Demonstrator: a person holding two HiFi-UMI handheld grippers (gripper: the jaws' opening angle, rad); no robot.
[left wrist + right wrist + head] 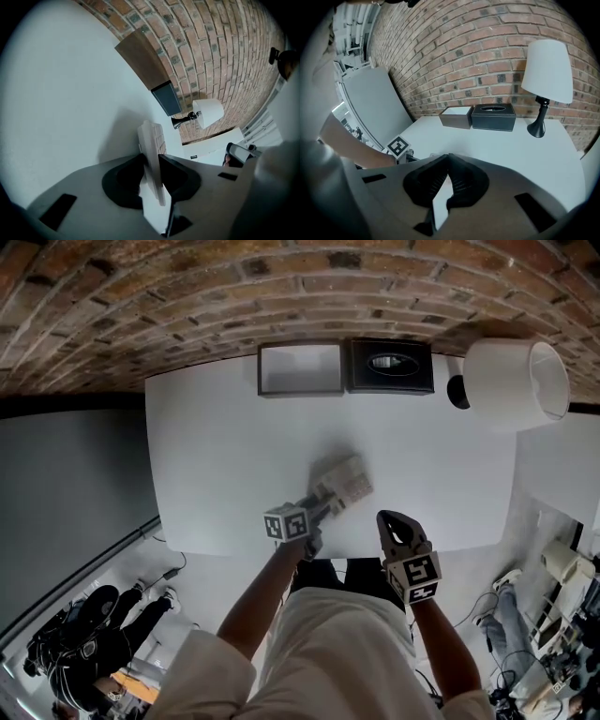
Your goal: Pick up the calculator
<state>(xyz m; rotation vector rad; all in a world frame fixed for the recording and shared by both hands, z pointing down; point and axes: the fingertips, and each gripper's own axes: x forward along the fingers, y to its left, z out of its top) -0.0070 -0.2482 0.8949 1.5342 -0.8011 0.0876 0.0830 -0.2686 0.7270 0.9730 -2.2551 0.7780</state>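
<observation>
Left gripper view: the left hand-held gripper (151, 163) is clamped on the near end of the calculator (152, 145), seen edge-on, keys facing right, its long axis running away up the frame over the table (61, 93). The grasp looks made, and the next move is a steady lift. The right hand-held gripper (448, 157) is closed and empty

Looks like an office: brick wall (281, 287), white desk (225, 456), table lamp (514, 379).

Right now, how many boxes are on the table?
2. A brown box and a black tissue box sit side by side at the table's far edge, against the brick wall, beside the lamp. None seems hidden.
</observation>
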